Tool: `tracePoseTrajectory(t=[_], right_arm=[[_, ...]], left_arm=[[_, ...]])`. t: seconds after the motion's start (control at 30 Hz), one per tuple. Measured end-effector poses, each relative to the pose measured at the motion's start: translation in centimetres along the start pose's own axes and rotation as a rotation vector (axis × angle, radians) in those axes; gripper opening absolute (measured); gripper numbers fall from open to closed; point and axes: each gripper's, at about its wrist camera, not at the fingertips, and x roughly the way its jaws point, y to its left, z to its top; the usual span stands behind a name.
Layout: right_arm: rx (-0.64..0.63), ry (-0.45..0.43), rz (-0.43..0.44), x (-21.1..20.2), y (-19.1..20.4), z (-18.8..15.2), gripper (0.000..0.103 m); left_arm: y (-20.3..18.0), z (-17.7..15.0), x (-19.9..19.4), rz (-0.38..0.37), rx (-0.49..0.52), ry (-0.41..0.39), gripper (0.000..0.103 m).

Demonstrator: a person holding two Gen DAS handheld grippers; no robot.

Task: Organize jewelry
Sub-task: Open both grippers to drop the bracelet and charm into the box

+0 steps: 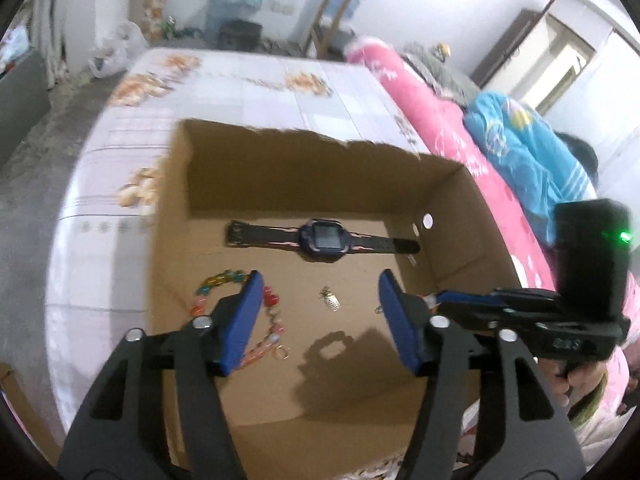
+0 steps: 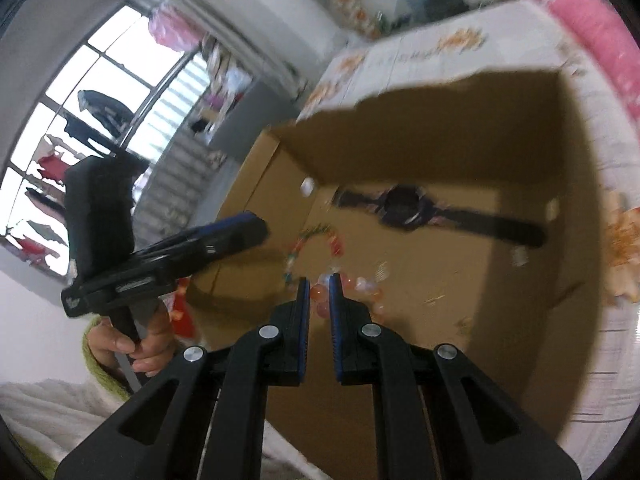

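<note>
watch flat in box, strap crosswise, face up

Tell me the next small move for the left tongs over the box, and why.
Probably lift the left tongs clear of the cardboard box: they are open and empty, and the watch, bead bracelet and small charm already lie on its floor.

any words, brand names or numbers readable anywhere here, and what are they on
None can be read.
Right gripper body: raised marks in the left wrist view, too blurred to read.
Left gripper body: a pale mark in the right wrist view, blurred.
Watch screen: blank grey, no digits visible.
Cardboard box: plain walls, no print seen.
Wall top left in the right wrist view: faint dark scribble, unreadable.
</note>
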Motion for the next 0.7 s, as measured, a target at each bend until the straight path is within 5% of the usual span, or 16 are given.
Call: tracePoseTrajectory(t=[0.1, 0.17, 0.27, 0.5, 0.7], right_arm=[[-0.006, 0.086, -0.015, 2.2, 0.7, -0.1, 0.010], [-0.022, 0.149, -0.067, 3.7, 1.1, -0.4, 0.011], [-0.076, 0.195, -0.209, 4.7, 1.8, -0.9, 0.011], [-0.110, 0.101, -0.329, 2.2, 2.8, -1.9, 0.011], [-0.104, -0.107, -0.328, -2.9, 4.3, -3.4, 0.019]], left_arm=[[1.1, -1.2, -1.5, 0.039, -0.019, -0.034, 0.066], [1.7, -1.7, -2.1, -0.004, -0.031, -0.043, 0.066], [1.6, -2.2, -2.8, -0.006, -0.024, -0.059, 0.067], [0.8, -2.9, -4.8, 0.031, 0.029, -0.130, 0.074], [-0.5, -4.2, -8.1, 0.098, 0.070, -0.249, 0.088]])
